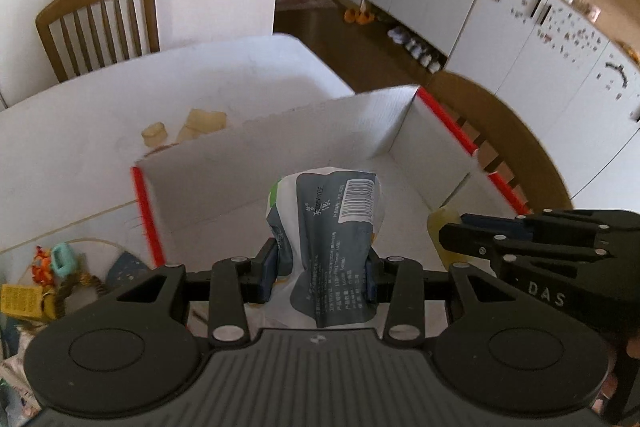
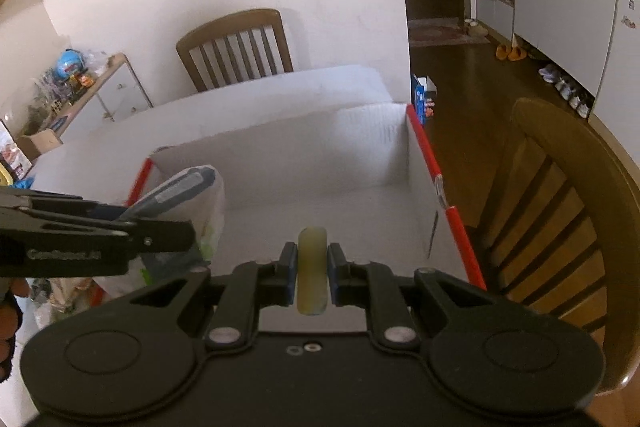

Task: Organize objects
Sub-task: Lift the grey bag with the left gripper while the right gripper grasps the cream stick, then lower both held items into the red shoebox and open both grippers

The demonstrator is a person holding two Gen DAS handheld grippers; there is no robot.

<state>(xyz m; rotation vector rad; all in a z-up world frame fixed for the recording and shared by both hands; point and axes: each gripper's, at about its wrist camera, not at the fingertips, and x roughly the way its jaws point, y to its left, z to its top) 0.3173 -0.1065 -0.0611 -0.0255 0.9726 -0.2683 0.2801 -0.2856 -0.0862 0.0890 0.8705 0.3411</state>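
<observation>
My left gripper [image 1: 322,267] is shut on a grey and white packet [image 1: 332,227] with a barcode, held above the open white box [image 1: 280,143] with red-edged sides. My right gripper [image 2: 313,267] is shut on a pale yellow flat piece [image 2: 313,267], also over the box [image 2: 320,155]. In the left wrist view the right gripper [image 1: 448,231] comes in from the right with the yellow piece [image 1: 442,223] at its tip. In the right wrist view the left gripper [image 2: 160,227] crosses from the left, carrying the packet [image 2: 188,195].
Two pale yellow pieces [image 1: 188,127] lie on the white table [image 1: 100,115] behind the box. Small toys and clutter [image 1: 60,275] sit at the table's left. A wooden chair [image 1: 100,23] stands at the far side, another chair [image 2: 560,219] to the right of the box.
</observation>
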